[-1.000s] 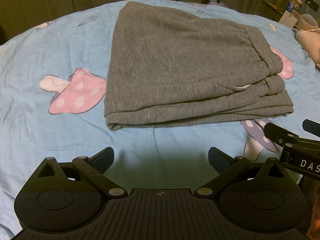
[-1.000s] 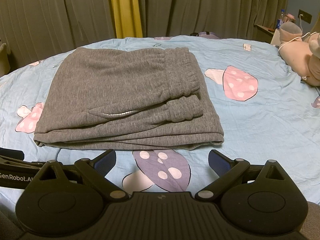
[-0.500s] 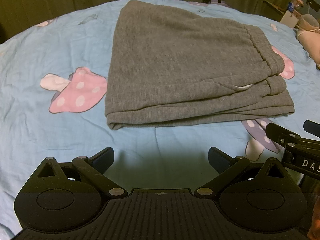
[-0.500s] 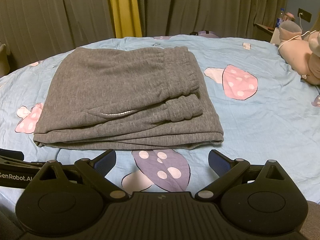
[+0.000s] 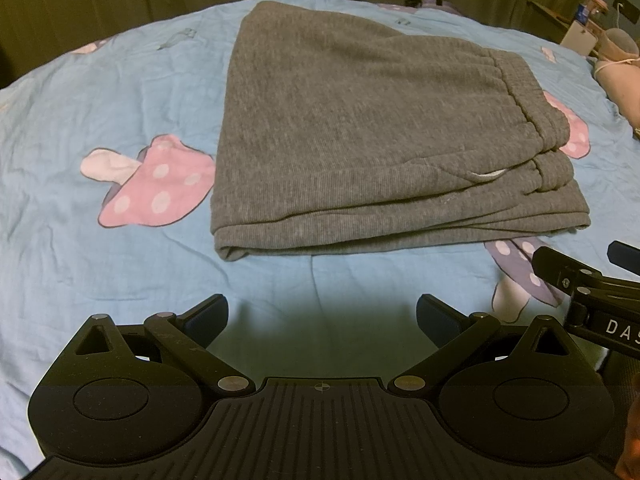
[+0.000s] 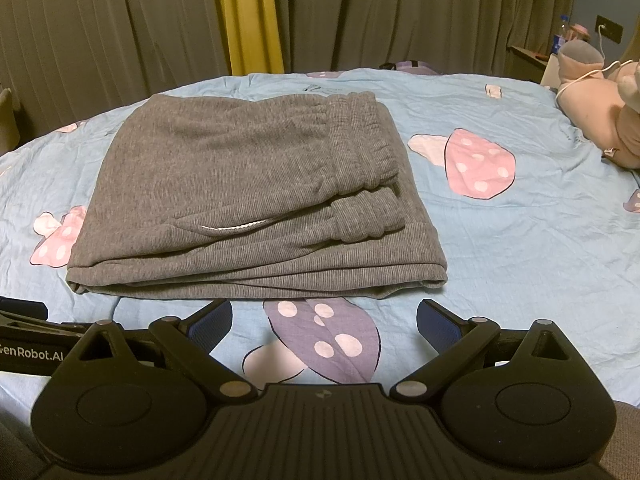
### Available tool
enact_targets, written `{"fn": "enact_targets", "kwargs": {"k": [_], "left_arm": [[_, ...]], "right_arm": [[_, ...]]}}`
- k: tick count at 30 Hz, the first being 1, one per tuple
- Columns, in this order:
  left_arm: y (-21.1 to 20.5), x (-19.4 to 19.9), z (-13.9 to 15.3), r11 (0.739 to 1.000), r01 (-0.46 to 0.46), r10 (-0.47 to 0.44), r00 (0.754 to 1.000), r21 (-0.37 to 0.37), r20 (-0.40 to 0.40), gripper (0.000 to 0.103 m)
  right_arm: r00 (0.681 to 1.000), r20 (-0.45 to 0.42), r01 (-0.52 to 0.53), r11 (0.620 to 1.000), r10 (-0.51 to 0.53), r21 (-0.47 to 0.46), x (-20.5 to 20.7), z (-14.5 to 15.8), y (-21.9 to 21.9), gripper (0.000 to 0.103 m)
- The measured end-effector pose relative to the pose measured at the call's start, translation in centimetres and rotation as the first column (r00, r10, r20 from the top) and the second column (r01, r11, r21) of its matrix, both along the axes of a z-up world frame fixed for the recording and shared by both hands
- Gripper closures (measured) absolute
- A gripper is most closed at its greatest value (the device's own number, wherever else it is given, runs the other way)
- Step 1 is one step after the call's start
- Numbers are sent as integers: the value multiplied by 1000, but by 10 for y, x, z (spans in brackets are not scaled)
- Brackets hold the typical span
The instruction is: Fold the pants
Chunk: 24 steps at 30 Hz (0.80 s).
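Note:
The grey pants (image 5: 360,136) (image 6: 248,200) lie folded into a flat rectangular stack on the blue mushroom-print bedsheet (image 5: 100,280), elastic waistband on the right side, a white drawstring loop showing at the front. My left gripper (image 5: 322,312) hovers open just short of the stack's near edge, nothing between its fingers. My right gripper (image 6: 324,312) is open too, over a purple mushroom print, close in front of the folded edge. The right gripper's body (image 5: 592,300) shows at the right of the left wrist view.
Curtains (image 6: 360,12) in grey and yellow hang behind the bed. A pink plush toy (image 6: 600,116) with a white cord lies at the far right, beside a bedside table (image 6: 532,60) with a bottle. Bare sheet surrounds the pants on both sides.
Both grippers have barely shifted; the views have drifted slightly. The pants lie as before, and both grippers stay open.

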<state>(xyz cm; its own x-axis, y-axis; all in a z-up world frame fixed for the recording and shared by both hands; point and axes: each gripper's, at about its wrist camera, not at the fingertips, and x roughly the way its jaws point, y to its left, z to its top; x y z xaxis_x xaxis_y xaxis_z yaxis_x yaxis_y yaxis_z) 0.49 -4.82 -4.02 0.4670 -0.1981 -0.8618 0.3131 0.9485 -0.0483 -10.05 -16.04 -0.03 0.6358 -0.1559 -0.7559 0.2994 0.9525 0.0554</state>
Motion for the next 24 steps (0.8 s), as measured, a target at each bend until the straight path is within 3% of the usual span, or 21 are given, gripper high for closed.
{"fn": "enact_targets", "kwargs": {"k": [24], "left_arm": [[-5, -5, 4, 999, 25, -26, 999, 22, 45, 0]], "right_arm": [[1000, -4, 6, 1000, -6, -4, 0, -2, 2, 4]]}}
